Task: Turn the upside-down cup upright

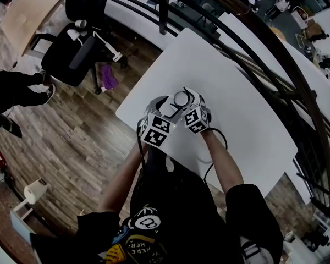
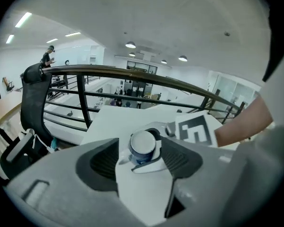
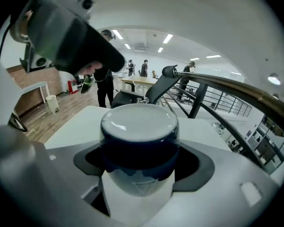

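The cup (image 3: 138, 141) stands base up (white bottom, dark blue band beneath it) on the white table (image 1: 236, 92), near the edge closest to me. My right gripper (image 3: 139, 167) is clamped on it, one pad pressed against each side. My left gripper (image 2: 141, 162) sits just beside it with its jaws apart and nothing in them, the cup showing just past their tips. A dark railing (image 1: 275, 54) crosses beyond the table.
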A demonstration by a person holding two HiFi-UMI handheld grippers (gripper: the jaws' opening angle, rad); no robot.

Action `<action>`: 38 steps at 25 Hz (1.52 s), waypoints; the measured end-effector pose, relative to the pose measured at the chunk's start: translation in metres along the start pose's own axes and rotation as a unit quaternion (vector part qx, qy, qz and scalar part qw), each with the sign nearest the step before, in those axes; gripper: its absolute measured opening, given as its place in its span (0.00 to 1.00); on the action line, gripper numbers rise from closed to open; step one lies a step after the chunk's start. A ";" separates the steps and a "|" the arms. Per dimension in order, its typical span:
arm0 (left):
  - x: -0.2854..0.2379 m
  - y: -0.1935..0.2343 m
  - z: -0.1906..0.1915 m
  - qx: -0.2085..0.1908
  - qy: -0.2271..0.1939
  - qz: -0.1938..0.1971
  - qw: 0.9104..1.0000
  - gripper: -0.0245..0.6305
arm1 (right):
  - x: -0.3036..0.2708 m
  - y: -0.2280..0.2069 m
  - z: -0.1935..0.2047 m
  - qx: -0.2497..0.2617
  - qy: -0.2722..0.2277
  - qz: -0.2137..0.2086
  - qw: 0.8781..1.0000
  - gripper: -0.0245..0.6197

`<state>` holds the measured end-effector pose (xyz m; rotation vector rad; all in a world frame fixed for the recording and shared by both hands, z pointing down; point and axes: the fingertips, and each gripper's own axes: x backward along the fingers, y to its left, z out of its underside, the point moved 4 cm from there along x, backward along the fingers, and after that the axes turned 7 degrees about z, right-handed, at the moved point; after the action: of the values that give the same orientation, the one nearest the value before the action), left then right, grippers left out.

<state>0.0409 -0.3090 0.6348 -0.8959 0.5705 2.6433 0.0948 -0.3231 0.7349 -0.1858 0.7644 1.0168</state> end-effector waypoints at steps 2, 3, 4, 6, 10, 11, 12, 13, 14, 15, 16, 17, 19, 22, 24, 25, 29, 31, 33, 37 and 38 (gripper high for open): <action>-0.013 -0.008 -0.008 -0.005 0.029 0.012 0.999 0.54 | 0.023 0.004 -0.010 0.016 -0.002 0.000 1.000 0.65; -0.018 -0.013 -0.008 -0.002 0.041 0.021 0.999 0.56 | 0.032 0.005 -0.013 0.022 -0.003 0.001 1.000 0.65; -0.022 -0.019 -0.008 0.007 0.050 0.031 0.998 0.56 | 0.041 0.006 -0.017 0.030 -0.001 0.001 1.000 0.65; -0.023 -0.029 -0.008 0.034 0.050 0.047 0.997 0.55 | 0.055 0.005 -0.018 0.055 0.008 0.003 0.998 0.65; -0.021 -0.047 -0.017 0.066 0.042 0.068 0.995 0.55 | 0.079 0.001 -0.016 0.116 0.030 -0.001 0.993 0.65; -0.021 -0.051 -0.017 0.071 0.047 0.076 0.994 0.55 | 0.083 0.002 -0.015 0.132 0.035 -0.002 0.991 0.65; -0.021 -0.054 -0.017 0.078 0.051 0.086 0.992 0.55 | 0.087 0.003 -0.014 0.146 0.040 -0.003 0.988 0.65; -0.021 -0.057 -0.017 0.088 0.052 0.100 0.990 0.55 | 0.090 0.003 -0.013 0.158 0.046 -0.004 0.986 0.65; -0.021 -0.059 -0.017 0.100 0.048 0.116 0.987 0.53 | 0.092 0.003 -0.012 0.170 0.054 -0.006 0.984 0.65; -0.022 -0.061 -0.016 0.111 0.040 0.130 0.984 0.51 | 0.095 0.003 -0.010 0.185 0.063 -0.010 0.981 0.65; -0.022 -0.063 -0.014 0.123 0.030 0.143 0.982 0.50 | 0.097 0.003 -0.008 0.202 0.072 -0.016 0.977 0.65; -0.021 -0.065 -0.011 0.138 0.018 0.155 0.978 0.49 | 0.101 0.005 -0.005 0.217 0.080 -0.025 0.973 0.65; -0.016 -0.068 -0.004 0.173 -0.009 0.183 0.968 0.49 | 0.109 0.011 -0.003 0.236 0.087 -0.048 0.967 0.65; -0.007 -0.070 0.001 0.219 -0.049 0.228 0.947 0.48 | 0.124 0.016 -0.007 0.235 0.073 -0.082 0.966 0.65; -0.001 -0.072 0.000 0.243 -0.074 0.254 0.933 0.48 | 0.135 0.016 -0.011 0.223 0.050 -0.098 0.969 0.65; 0.001 -0.072 0.000 0.255 -0.086 0.265 0.926 0.48 | 0.140 0.015 -0.015 0.216 0.035 -0.102 0.971 0.65; 0.012 -0.067 0.004 0.313 -0.137 0.299 0.891 0.48 | 0.165 0.005 -0.036 0.135 -0.045 -0.109 0.984 0.65; 0.018 -0.065 0.006 0.332 -0.161 0.311 0.876 0.48 | 0.171 -0.001 -0.034 0.062 -0.088 -0.129 0.986 0.65; 0.022 -0.065 0.006 0.341 -0.178 0.321 0.865 0.48 | 0.179 -0.007 -0.034 -0.033 -0.133 -0.150 0.979 0.65; 0.030 -0.067 0.001 0.344 -0.197 0.331 0.856 0.48 | 0.195 -0.027 -0.026 -0.230 -0.192 -0.164 0.940 0.65; 0.033 -0.066 0.000 0.347 -0.205 0.332 0.853 0.48 | 0.199 -0.031 -0.023 -0.277 -0.203 -0.172 0.923 0.65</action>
<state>0.0420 -0.2464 0.5962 0.1260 1.8007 2.6493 0.1680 -0.2119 0.5819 -0.5587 0.0423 0.8703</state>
